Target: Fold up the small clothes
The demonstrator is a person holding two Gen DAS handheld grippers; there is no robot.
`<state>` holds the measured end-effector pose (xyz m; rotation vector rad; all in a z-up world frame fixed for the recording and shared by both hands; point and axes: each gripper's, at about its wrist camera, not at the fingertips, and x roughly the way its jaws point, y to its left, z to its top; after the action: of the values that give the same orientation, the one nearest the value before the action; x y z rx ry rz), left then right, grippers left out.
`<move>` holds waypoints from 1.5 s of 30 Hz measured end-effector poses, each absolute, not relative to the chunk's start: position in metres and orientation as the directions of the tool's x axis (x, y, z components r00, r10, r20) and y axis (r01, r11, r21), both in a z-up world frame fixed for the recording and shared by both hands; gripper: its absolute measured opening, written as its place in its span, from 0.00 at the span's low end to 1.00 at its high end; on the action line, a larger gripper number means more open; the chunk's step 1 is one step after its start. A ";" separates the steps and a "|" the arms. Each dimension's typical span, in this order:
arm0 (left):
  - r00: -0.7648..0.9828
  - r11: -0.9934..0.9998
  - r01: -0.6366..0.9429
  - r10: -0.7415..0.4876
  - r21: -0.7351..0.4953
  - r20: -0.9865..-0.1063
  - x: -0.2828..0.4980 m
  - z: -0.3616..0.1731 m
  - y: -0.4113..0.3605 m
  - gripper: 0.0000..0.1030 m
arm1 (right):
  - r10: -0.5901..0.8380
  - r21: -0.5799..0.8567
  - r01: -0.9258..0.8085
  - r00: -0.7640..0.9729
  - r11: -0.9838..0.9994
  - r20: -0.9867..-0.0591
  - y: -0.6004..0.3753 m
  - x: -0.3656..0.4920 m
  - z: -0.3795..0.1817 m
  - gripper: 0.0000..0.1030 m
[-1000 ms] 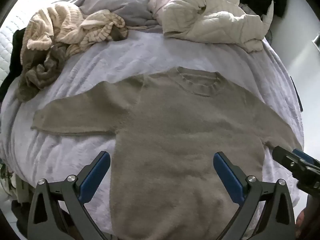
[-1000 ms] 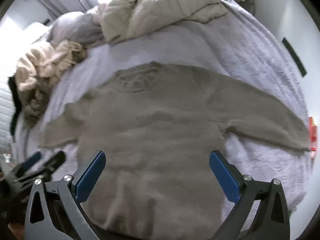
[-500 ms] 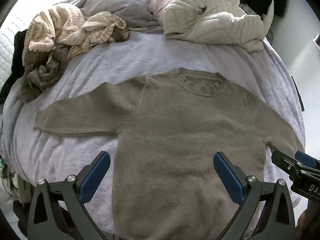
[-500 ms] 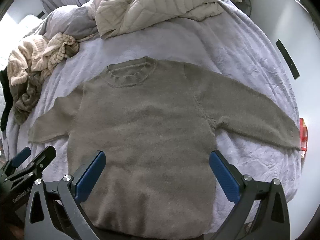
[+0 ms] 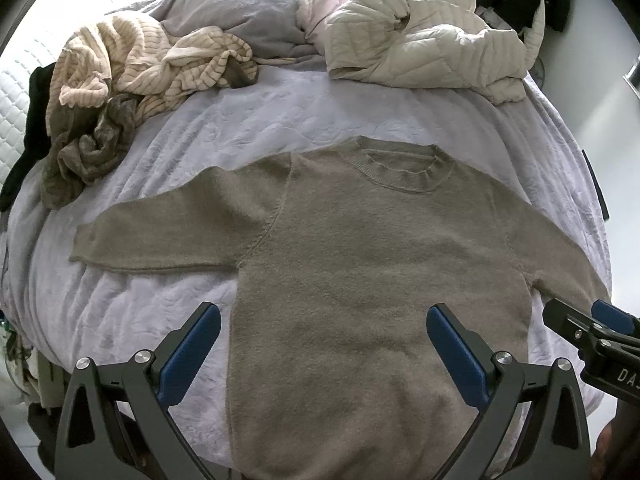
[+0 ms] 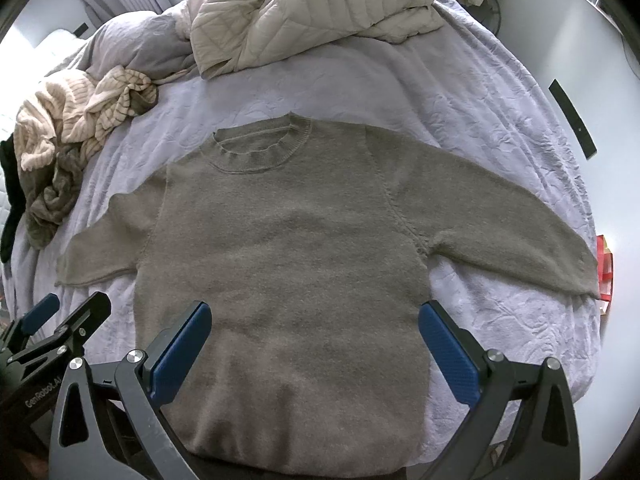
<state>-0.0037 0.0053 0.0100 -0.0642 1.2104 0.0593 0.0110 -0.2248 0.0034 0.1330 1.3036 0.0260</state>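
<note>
A taupe knit sweater lies flat and face up on the bed, both sleeves spread out, its collar towards the far side. The right wrist view shows the same sweater with its hem hanging at the near bed edge. My left gripper hovers open above the lower body of the sweater, nothing between its blue pads. My right gripper is likewise open and empty over the lower body. Each gripper shows at the edge of the other's view.
The bed is covered with a lilac quilted spread. A cream quilted jacket lies at the far side, a striped cream top and olive cloth pile at the far left. A red object sits past the right bed edge.
Both views have steadied and pulled back slightly, so the sweater sits a little farther and more centred. Both grippers stay open and empty; the sweater has not moved.
</note>
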 end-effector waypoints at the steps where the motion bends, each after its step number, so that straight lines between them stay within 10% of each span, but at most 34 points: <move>1: 0.352 0.997 -0.080 0.011 -0.018 -0.936 -0.004 0.010 0.005 1.00 | 0.093 0.112 0.056 0.264 0.992 -0.960 -0.225 0.011 0.004 1.00; 45: 0.327 0.995 -0.092 0.003 -0.028 -0.945 -0.007 0.002 0.008 1.00 | 0.077 0.099 0.073 0.255 0.992 -0.964 -0.222 0.007 0.000 1.00</move>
<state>-0.0068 0.0085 0.0023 -0.0813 1.2361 0.0623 0.0071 -0.2218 0.0002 0.1326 1.3137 0.0027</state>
